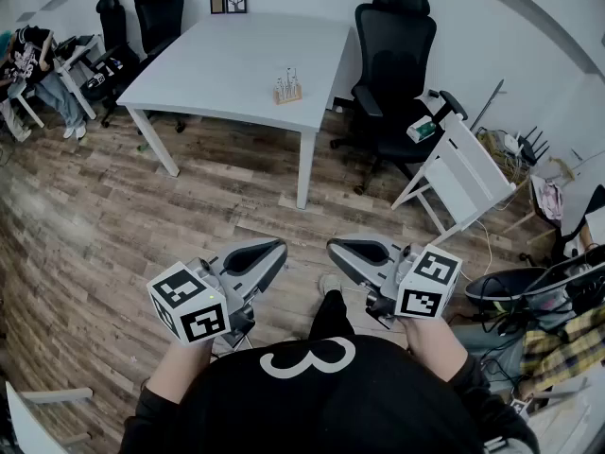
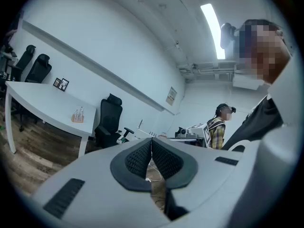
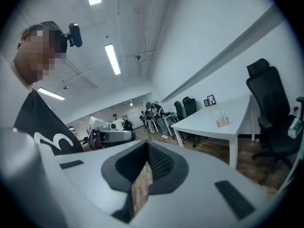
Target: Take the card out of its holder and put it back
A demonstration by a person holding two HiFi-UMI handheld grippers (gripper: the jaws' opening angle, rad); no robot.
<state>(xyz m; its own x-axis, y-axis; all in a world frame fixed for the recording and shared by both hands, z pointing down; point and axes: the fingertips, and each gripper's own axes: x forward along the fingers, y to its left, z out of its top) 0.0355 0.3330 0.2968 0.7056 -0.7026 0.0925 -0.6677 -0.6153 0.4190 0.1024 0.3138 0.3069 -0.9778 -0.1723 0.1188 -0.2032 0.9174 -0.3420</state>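
The card holder [image 1: 287,89] is a small wooden stand with pale cards upright in it, near the right edge of the white table [image 1: 217,64] far ahead. It also shows small in the left gripper view [image 2: 78,115] and the right gripper view [image 3: 222,119]. Both grippers are held close to my body, well short of the table and over the wood floor. My left gripper [image 1: 280,246] [image 2: 151,141] is shut with nothing between its pads. My right gripper [image 1: 333,246] [image 3: 146,146] is likewise shut and holds nothing.
A black office chair [image 1: 395,64] stands right of the table, with a white folding frame [image 1: 463,173] beside it. Two picture frames [image 1: 230,2] rest at the table's back. More chairs and people [image 1: 33,60] are far left. Cables and clutter [image 1: 548,301] fill the right.
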